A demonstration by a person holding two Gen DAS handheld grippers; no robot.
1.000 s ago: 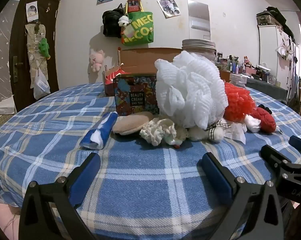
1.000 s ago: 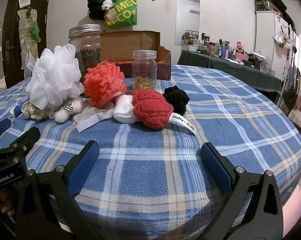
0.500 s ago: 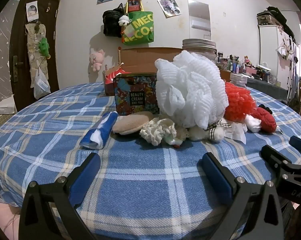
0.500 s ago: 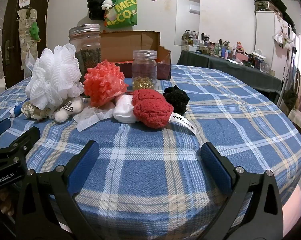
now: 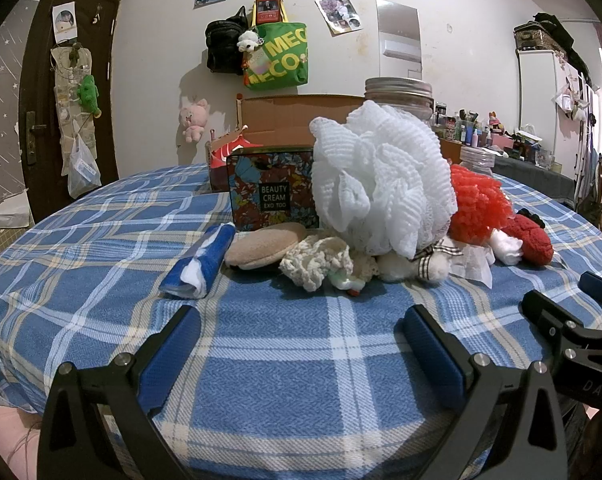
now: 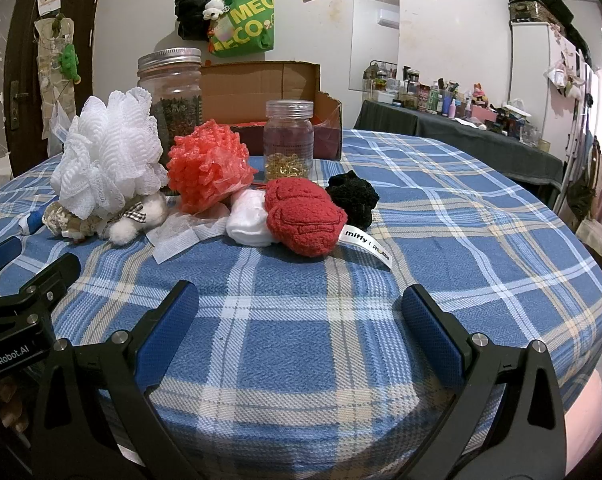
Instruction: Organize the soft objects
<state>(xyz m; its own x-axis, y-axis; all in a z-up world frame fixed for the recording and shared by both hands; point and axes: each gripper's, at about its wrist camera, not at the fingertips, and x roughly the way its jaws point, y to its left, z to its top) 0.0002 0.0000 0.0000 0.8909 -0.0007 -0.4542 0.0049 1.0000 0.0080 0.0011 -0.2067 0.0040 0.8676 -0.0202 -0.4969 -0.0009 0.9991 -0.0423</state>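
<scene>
The left gripper is hovering low over the blue checked tablecloth with its fingers spread wide and nothing between them. Ahead of it, well apart from the tips, the white mesh puff is sitting on top of a cream knitted piece and a small plush with a checked bow, and a tan round pad and a rolled blue cloth are lying to the left. The right gripper is also standing spread and empty, and the red plush is lying straight ahead of it, touching a white soft piece, with the coral mesh puff and a black knitted ball near.
</scene>
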